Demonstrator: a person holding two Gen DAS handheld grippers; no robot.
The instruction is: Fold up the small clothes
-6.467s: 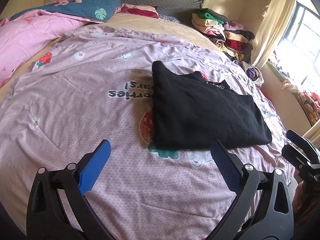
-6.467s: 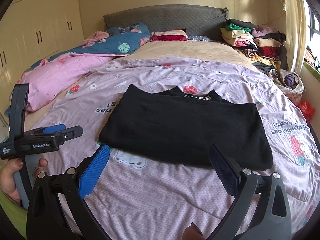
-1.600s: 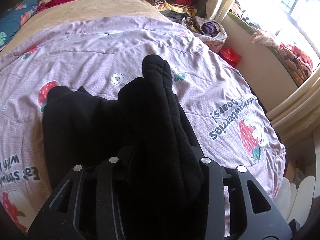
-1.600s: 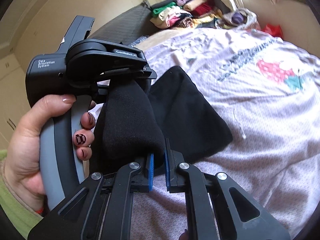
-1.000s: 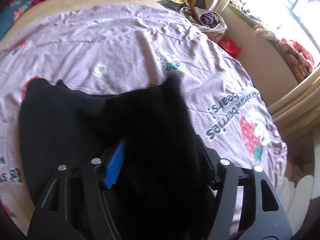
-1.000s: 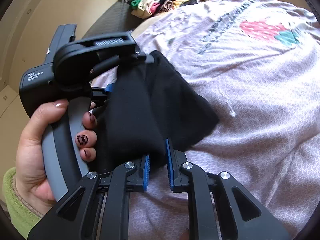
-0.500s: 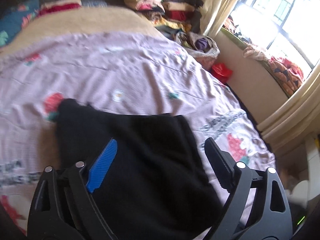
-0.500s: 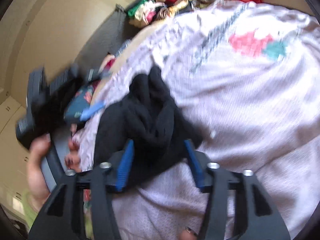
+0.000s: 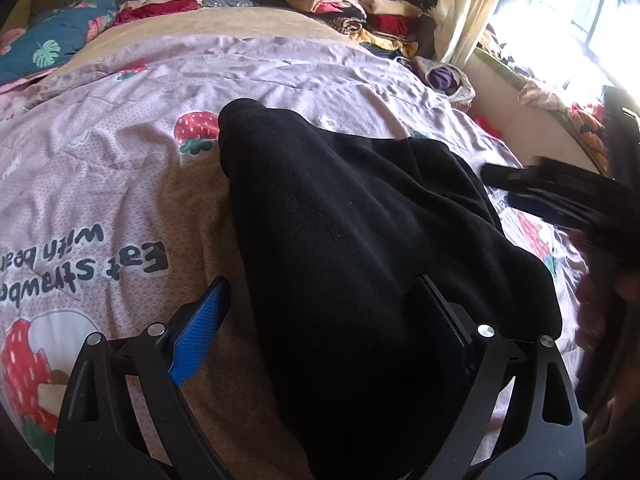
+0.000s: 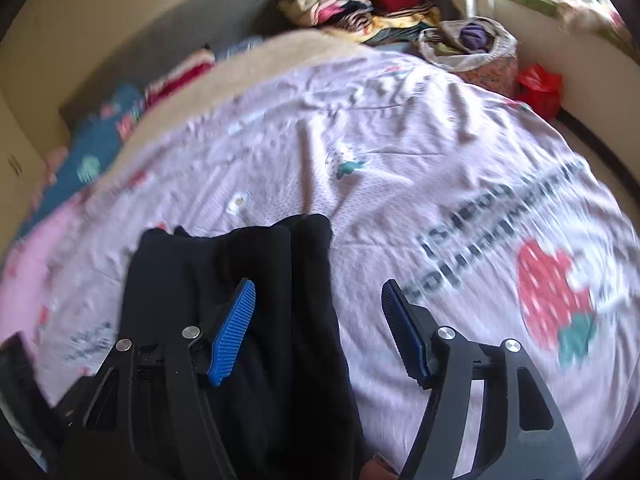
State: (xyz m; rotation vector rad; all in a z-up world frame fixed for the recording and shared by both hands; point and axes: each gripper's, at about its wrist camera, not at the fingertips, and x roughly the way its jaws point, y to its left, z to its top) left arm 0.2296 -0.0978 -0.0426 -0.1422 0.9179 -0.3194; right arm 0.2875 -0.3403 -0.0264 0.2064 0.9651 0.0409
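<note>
1. Black knit fills the middle here: the black garment [image 9: 360, 240] lies folded on the pink strawberry quilt [image 9: 120, 184], doubled into a thick, long bundle that runs away from the cameras.
2. Left gripper [image 9: 324, 320] is spread wide, holding nothing. Its blue pad [image 9: 200, 332] is over bare quilt just left of the garment, and the other finger sits over the black fabric.
3. Right gripper [image 10: 320, 336] is also wide open and empty. Its left blue pad [image 10: 234, 332] hovers over the garment's right portion, while its right finger is over the quilt, beside the printed lettering and a strawberry.
4. In the left wrist view the other gripper shows as a dark blur at the right edge, too smeared to read.
5. Containers now: a basket [image 10: 496, 68] stands off the far corner of the bed with a light bag [image 10: 468, 50] in it, and something purple shows in the bag's mouth.
6. A red bag [image 10: 540, 86] lies just beside the basket on the floor side.
7. Behind them, a stack of folded clothes [image 9: 352, 4] is piled up at the head of the bed by the curtain.
</note>
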